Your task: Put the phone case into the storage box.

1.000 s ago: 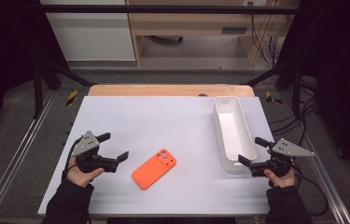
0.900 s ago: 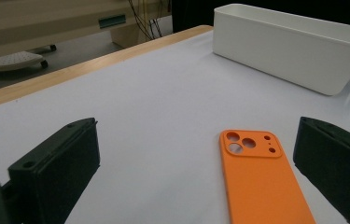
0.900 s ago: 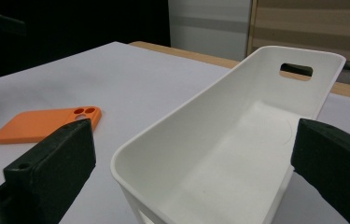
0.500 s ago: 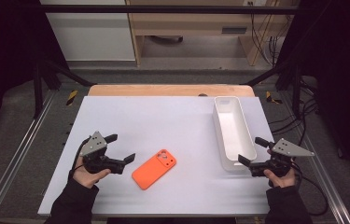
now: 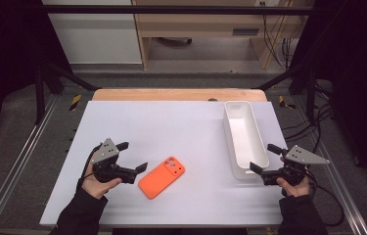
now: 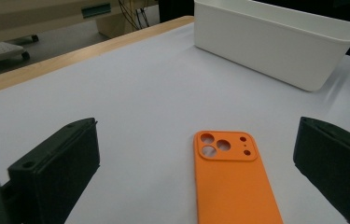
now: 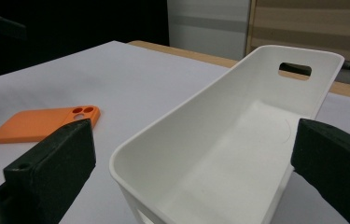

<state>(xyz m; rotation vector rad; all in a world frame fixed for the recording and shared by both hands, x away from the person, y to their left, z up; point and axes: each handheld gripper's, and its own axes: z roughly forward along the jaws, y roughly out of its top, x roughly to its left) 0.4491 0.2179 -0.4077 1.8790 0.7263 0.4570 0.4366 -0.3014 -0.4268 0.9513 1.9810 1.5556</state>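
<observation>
Looking down from the high view, a white surface carries an orange case lying flat near the front edge, a little left of the middle, and a white bin standing lengthwise toward the right side. The left tongs sit just to the left of the case, held in the person's left hand, with the jaws spread apart and pointed toward the case; one jaw tip comes close to the case's near-left end, yet nothing touches it. The right tongs are at the front right, held in the right hand, jaws likewise apart, facing the near end of the bin, well apart from the case.

From the left gripper view, the case lies on the surface between the two black jaws, nearer the right-hand one, its camera cut-outs at the far end. Both jaws stand wide and clear of it. The bin stands farther off at the upper right.

From the right gripper view, the bin shows between the open jaws, its near rim close to the camera and a handle slot in its far wall. Whether the jaws reach either side of the bin's end or stop short of it cannot be told. The case lies flat on the surface at the left, beyond the left-hand jaw, apart from the bin.
</observation>
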